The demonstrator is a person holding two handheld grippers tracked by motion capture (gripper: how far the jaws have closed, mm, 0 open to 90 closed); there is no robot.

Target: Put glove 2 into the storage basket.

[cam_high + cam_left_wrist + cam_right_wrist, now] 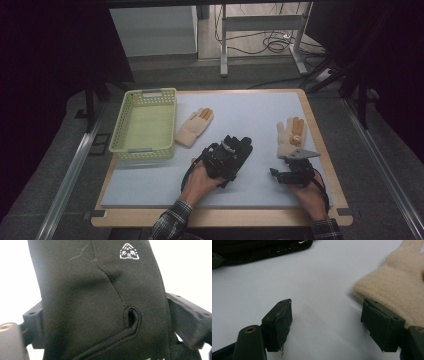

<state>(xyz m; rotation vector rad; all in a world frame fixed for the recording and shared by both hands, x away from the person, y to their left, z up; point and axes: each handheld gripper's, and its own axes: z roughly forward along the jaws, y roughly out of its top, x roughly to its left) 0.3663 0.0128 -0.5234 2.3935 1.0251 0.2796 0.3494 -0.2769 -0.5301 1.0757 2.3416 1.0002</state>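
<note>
On the bench (260,185), the basket (145,125) stands far left, one knit glove (194,127) just beside it, the dark glove (239,147) mid-bench, another knit glove (291,136) right.

small white triangular logo printed on the black glove (100,302), no readable words or numbers

black glove (100,302), cream gloves (194,127), green basket (131,107)
</note>
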